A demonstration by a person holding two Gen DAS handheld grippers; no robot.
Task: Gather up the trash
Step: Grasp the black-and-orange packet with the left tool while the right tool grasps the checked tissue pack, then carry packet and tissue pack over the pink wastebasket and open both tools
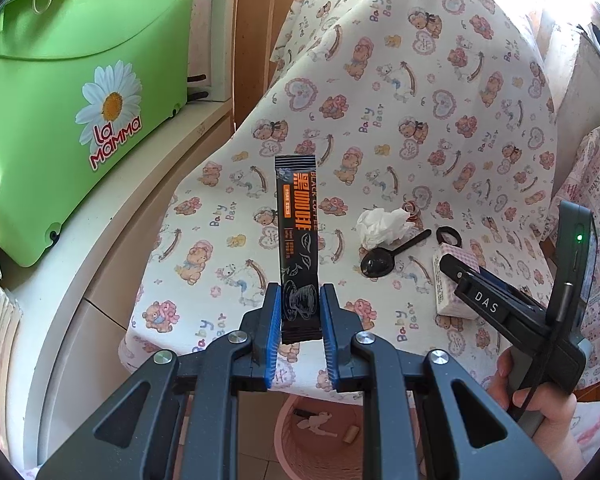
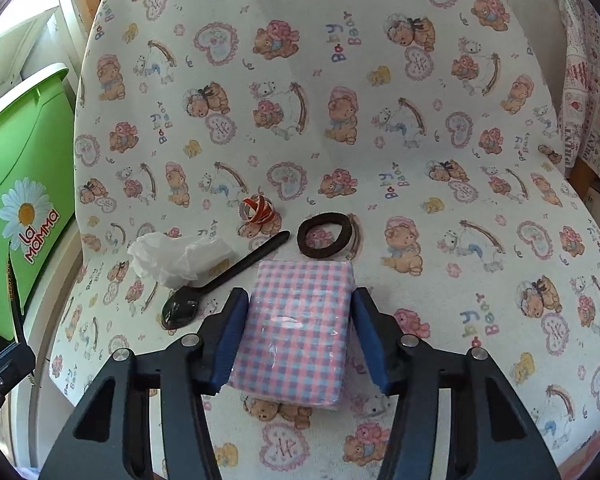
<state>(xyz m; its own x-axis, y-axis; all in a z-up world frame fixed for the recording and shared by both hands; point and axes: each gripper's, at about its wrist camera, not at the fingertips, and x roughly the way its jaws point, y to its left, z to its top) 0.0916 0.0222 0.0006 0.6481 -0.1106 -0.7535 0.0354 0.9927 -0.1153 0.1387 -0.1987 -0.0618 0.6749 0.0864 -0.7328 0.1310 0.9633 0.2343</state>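
Bear-printed cloth-covered bench (image 2: 440, 80) carries the trash. Right tongs (image 2: 300, 336) straddle the pink-checked tissue pack (image 2: 296, 332), right pad apart: open. Left tongs (image 1: 300, 336) clamp an upright black coffee sachet (image 1: 299, 240). Crumpled white tissue (image 2: 176, 260) lies left.

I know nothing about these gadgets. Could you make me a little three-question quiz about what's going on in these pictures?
1. True or false: the left gripper holds a black coffee sachet.
2. What sits between the right gripper's fingers? A) pink checked tissue pack B) black spoon C) hair tie
3. What lies in the crumpled tissue's direction from the spoon's bowl: nearer or farther from the camera?

Key: 1 true; 2 A; 3 farther.
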